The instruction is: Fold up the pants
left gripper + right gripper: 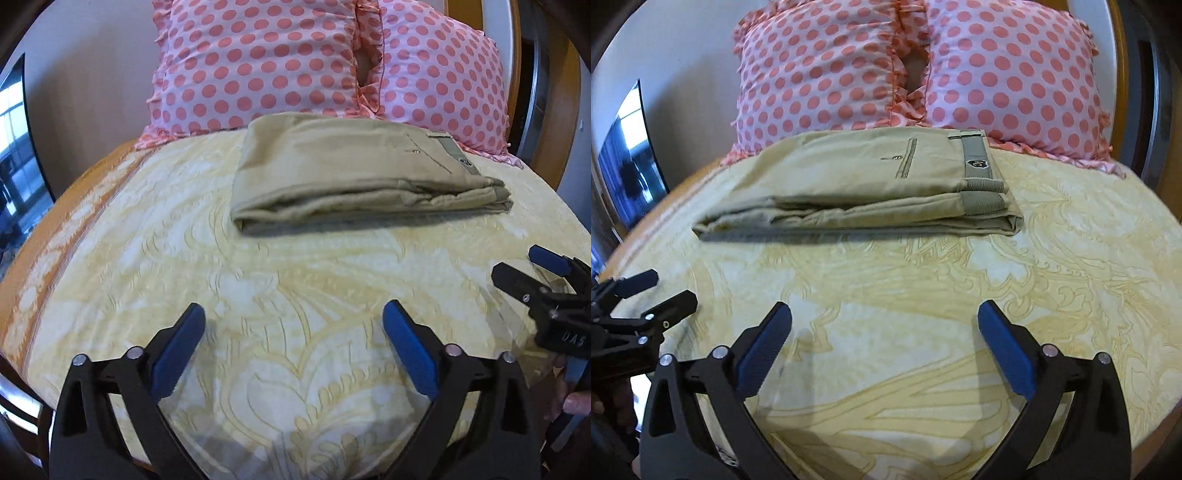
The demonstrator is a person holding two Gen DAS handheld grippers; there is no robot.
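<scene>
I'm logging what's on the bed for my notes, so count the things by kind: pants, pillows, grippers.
Folded khaki pants: 1
Pink polka-dot pillows, left pillow and right pillow: 2
Grippers, left gripper and right gripper, both open and empty above the yellow bedspread: 2
Total: 5

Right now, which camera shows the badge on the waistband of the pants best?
The right wrist view: the badge on the folded pants faces the camera squarely. In the left wrist view the badge is seen from the side, small and squeezed near the edge of the pants.
</scene>
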